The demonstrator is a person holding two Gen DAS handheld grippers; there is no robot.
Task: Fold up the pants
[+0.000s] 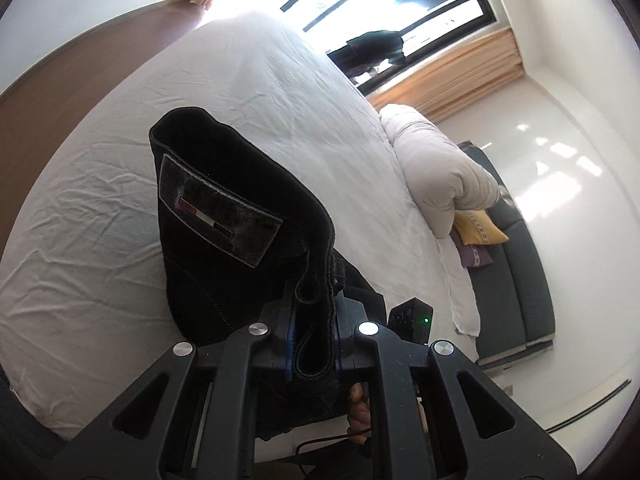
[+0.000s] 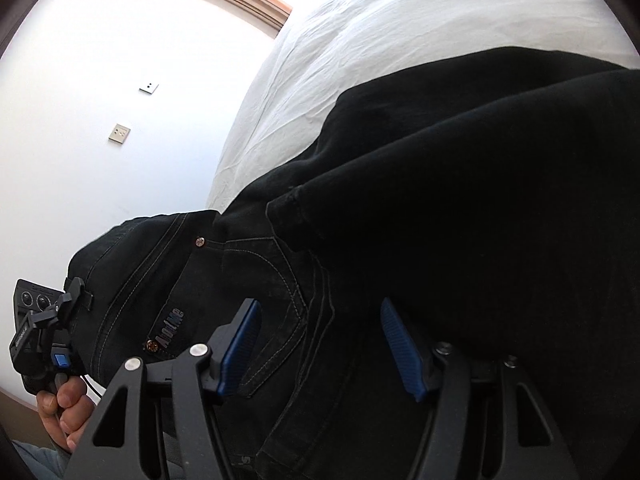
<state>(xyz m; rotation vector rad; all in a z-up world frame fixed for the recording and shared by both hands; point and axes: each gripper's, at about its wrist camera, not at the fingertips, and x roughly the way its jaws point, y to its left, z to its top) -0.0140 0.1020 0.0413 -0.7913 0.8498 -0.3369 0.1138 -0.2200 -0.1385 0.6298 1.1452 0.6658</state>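
The black jeans (image 1: 224, 216) hang over the white bed (image 1: 120, 280). A leather patch with a flag label (image 1: 216, 212) faces me. My left gripper (image 1: 314, 320) is shut on the waistband, which stands up between its blue pads. In the right wrist view the jeans (image 2: 440, 200) fill most of the frame, with pocket stitching and a rivet (image 2: 201, 242) showing. My right gripper (image 2: 320, 344) is open just above the fabric, its blue pads (image 2: 400, 348) wide apart and holding nothing. My left gripper and hand also show in the right wrist view (image 2: 48, 344).
A rolled white duvet (image 1: 432, 172) lies at the bed's far edge. A grey sofa (image 1: 516, 260) with yellow and purple cushions (image 1: 480, 228) stands beyond it. A window (image 1: 400, 12) is behind. A white wall with sockets (image 2: 119, 133) is on the right view's left.
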